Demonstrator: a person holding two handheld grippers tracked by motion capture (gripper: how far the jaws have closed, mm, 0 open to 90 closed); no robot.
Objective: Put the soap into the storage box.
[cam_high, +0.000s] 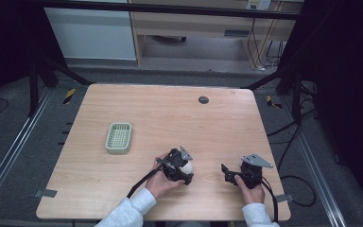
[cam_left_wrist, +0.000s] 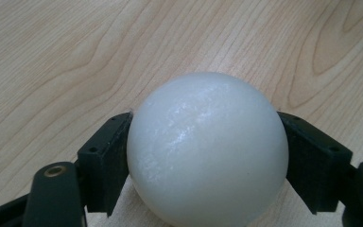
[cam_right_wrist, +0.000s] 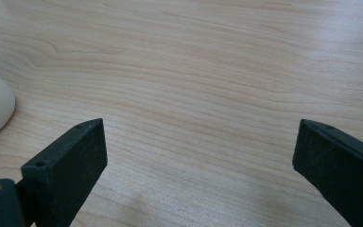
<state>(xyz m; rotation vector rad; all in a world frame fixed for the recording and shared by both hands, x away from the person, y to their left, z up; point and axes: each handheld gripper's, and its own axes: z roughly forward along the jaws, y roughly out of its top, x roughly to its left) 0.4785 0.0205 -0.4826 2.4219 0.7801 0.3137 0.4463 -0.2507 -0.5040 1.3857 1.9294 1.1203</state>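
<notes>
With the jaws of the left gripper (cam_left_wrist: 207,156) pressed against both sides of the smooth, white, matte ball (cam_left_wrist: 207,151), the step in hand reads as the grasp itself: ball pinched, sitting at or just above the worktop (cam_high: 170,113) near its front edge, about midway along. Whether it has left the wood cannot be told from the left gripper view.

Toward the left edge of the worktop, about mid-depth, lies the pale green slotted plastic tray (cam_high: 118,137), empty, well apart from the ball. Judged the likely destination.

Next move, as a judgement: lift the ball clear, carry it leftward and away from the front edge to above the tray, lower inside the rim, then release. The ball is round and smooth, held at two contact faces, so grip pressure should stay steady and the release be made low, or it may roll off.

Right gripper (cam_right_wrist: 198,156): jaws spread wide, holding nothing, over bare wood near the front right corner; the ball is just beside it.
</notes>
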